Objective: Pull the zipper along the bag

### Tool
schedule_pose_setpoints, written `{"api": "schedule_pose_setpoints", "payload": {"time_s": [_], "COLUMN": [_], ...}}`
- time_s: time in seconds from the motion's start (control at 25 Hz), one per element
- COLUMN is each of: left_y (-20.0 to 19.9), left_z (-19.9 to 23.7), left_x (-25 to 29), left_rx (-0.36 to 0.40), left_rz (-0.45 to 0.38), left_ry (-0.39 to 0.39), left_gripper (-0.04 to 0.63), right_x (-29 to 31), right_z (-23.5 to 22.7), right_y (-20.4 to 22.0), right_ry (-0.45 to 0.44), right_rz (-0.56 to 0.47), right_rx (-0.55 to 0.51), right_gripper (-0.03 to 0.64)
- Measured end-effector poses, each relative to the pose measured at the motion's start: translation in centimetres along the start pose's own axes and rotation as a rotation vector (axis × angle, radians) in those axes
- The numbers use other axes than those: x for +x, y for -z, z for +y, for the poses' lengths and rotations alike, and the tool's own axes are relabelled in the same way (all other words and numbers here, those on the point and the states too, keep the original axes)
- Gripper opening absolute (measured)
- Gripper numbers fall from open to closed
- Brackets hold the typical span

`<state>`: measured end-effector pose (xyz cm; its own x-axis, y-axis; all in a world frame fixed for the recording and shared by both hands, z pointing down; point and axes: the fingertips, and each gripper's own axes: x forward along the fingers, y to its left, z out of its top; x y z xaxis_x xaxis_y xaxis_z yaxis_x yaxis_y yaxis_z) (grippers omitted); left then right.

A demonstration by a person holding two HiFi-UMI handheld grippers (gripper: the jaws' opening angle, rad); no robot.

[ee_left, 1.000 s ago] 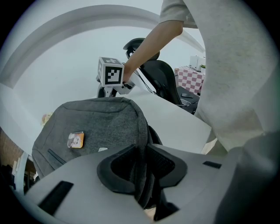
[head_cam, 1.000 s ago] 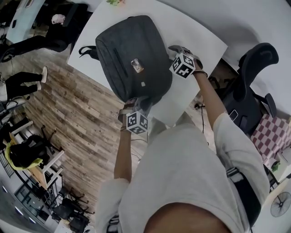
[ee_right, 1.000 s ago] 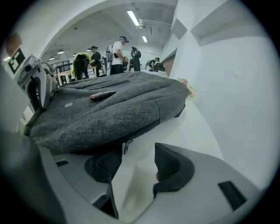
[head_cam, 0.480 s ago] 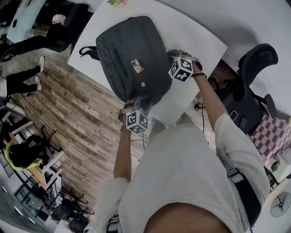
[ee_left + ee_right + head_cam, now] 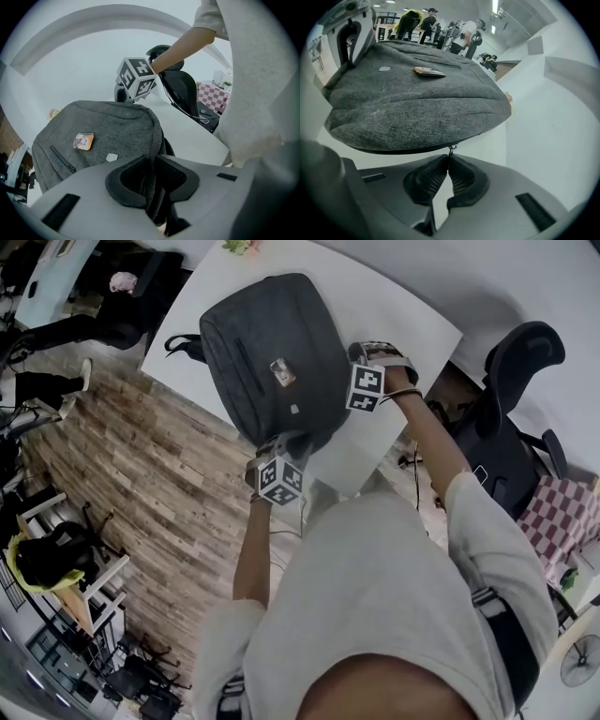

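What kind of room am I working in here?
Likely an open office or lab: white table holding the grey bag, black office chair beside it, wood-plank floor, people at desks farther off.

Hidden / unreadable bits
Only top ring of zip pull (image 5: 450,149) shows, rest buried btw right gripper (image 5: 448,164) pads; too small to spot in head view. Orange patch (image 5: 429,71) on bag (image 5: 408,108): print unreadable.

Grey fabric bag (image 5: 272,352) lies on white desk (image 5: 412,324); left gripper (image 5: 153,163) at its near end, right gripper (image 5: 449,160) at metal zipper pull (image 5: 450,150) on its right edge.
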<state>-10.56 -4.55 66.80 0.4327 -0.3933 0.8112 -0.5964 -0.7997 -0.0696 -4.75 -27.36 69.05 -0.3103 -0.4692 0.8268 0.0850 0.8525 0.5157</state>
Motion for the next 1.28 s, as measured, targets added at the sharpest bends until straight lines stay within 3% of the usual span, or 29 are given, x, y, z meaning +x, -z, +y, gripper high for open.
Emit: {"api": "schedule_pose_setpoints", "payload": {"time_s": [0.16, 0.56, 1.0, 1.12, 1.28], "left_y": [0.1, -0.3, -0.5, -0.4, -1.7], "left_z": [0.0, 0.5, 0.7, 0.7, 0.5], "left_x": [0.1, 0.2, 0.5, 0.4, 1.0], "left_rx": [-0.022, -0.057, -0.084, -0.091, -0.106], "left_rz": [-0.007, -0.030, -0.036, -0.038, -0.062], "left_ry": [-0.003, -0.007, -0.003, 0.001, 0.011], "left_gripper": [0.080, 0.078, 0.077, 0.077, 0.075], "right_x": [-0.7, -5.1, -9.0, -9.2, -9.0], "right_z": [1.7, 10.3, 18.2, 19.2, 18.2], "right_y": [0.3, 0.6, -4.3, -5.7, -4.3], "right_ry": [-0.034, -0.103, -0.193, -0.209, -0.206], "right_rz": [0.028, 0.060, 0.065, 0.062, 0.065], "right_rx": [-0.001, 0.149, 0.359, 0.421, 0.457], "right_gripper": [0.020, 0.021, 0.026, 0.026, 0.020]}}
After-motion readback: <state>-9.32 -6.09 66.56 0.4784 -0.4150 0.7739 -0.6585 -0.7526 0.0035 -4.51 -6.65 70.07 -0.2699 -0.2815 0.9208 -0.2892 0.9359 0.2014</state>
